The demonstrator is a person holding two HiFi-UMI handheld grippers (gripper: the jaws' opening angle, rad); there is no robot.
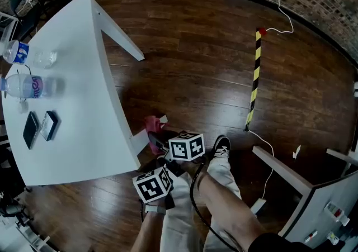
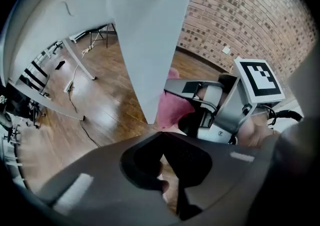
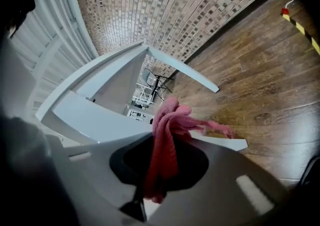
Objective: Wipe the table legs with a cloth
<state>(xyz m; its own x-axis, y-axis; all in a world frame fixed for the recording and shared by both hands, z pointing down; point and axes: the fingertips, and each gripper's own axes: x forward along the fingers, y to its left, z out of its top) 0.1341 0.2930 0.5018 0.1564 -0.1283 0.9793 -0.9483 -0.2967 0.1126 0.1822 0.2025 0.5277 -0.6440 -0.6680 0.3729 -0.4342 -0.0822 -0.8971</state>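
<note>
Left gripper (image 2: 172,190) clenched, empty; right gripper (image 3: 152,190) grasps pink cloth (image 3: 167,130).
Cloth lies against white table leg (image 3: 225,143); shoe (image 1: 221,146) just beside, bottles (image 1: 22,85) on table (image 1: 84,122).

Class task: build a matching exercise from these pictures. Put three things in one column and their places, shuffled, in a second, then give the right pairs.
Things:
1. pink cloth
2. water bottle
3. yellow-and-black strip

Places:
A. flat on the wooden floor
B. clamped in the right gripper
C. on the white table

Pairs: 1-B, 2-C, 3-A.
</note>
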